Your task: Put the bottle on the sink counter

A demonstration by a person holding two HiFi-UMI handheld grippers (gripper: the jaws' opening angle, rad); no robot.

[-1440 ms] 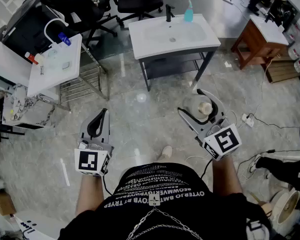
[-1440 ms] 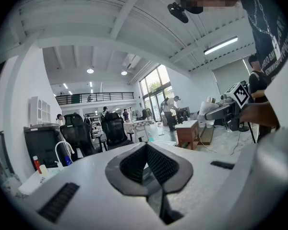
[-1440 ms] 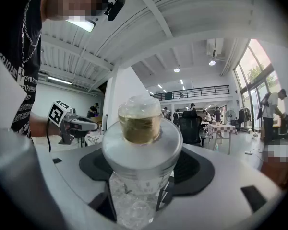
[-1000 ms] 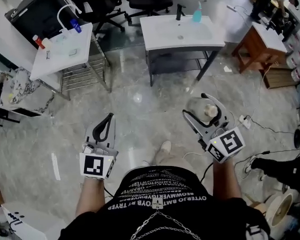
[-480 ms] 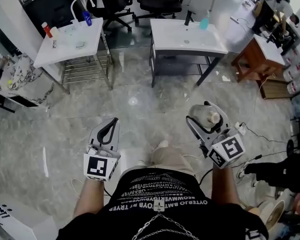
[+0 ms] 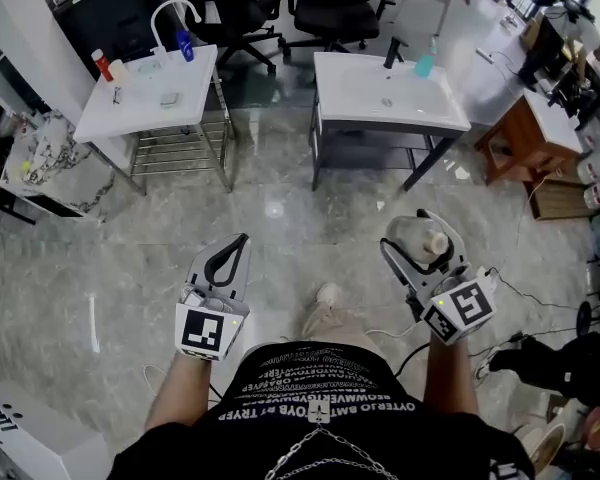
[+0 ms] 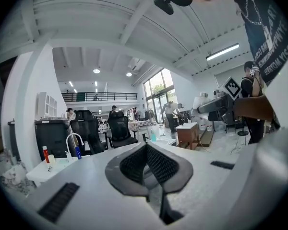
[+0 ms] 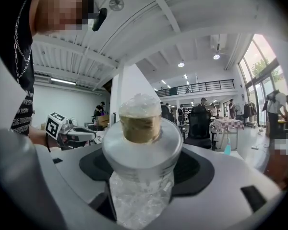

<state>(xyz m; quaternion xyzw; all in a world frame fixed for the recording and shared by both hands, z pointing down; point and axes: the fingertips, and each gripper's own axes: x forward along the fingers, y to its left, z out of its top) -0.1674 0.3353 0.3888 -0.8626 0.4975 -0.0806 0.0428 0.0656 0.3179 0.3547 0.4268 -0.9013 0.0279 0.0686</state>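
Bottle [image 6: 411, 233], clear with a tan cap, sits clamped between the jaws of the right gripper [image 6: 418, 230], over the floor and well apart from the front edge of the sink counter [image 6: 358, 86]. Left gripper [image 6: 238, 246]: jaws together, nothing between them. Teal dispenser [image 6: 424, 65] at the counter's back right corner.

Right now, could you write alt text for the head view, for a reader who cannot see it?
Seen from above, a person holds a clear bottle in the right gripper; the left gripper is shut and empty. Ahead, across the grey floor, stands a white sink counter, well apart from both grippers.
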